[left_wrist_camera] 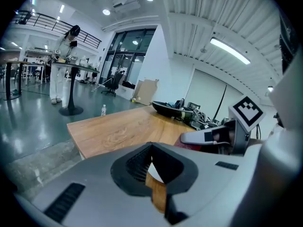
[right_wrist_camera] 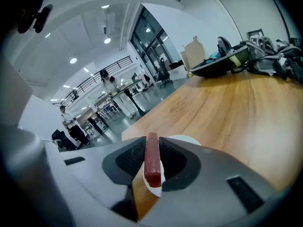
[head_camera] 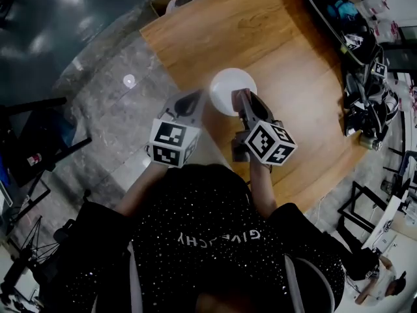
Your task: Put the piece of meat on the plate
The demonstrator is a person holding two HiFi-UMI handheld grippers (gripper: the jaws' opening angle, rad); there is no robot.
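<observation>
Over the near edge of the white plate [head_camera: 227, 82], right gripper [head_camera: 241, 98] has the piece of meat [right_wrist_camera: 152, 161], a red strip pinched edge-up between its fingers [right_wrist_camera: 176, 162], not yet down on the plate as far as I can tell. Left gripper [head_camera: 193, 103] hangs just beside the plate, fingers a narrow gap apart, nothing in them. Plate sits on the wooden table [head_camera: 293, 90]. Step in hand looks like carry-to-plate, near done. Next move calls for lowering over the plate's middle, then opening the fingers so the strip lies flat

Two grippers [head_camera: 193, 100] [head_camera: 244, 98], one plate [head_camera: 227, 83], one piece of meat [right_wrist_camera: 152, 161], one table [head_camera: 287, 64].
</observation>
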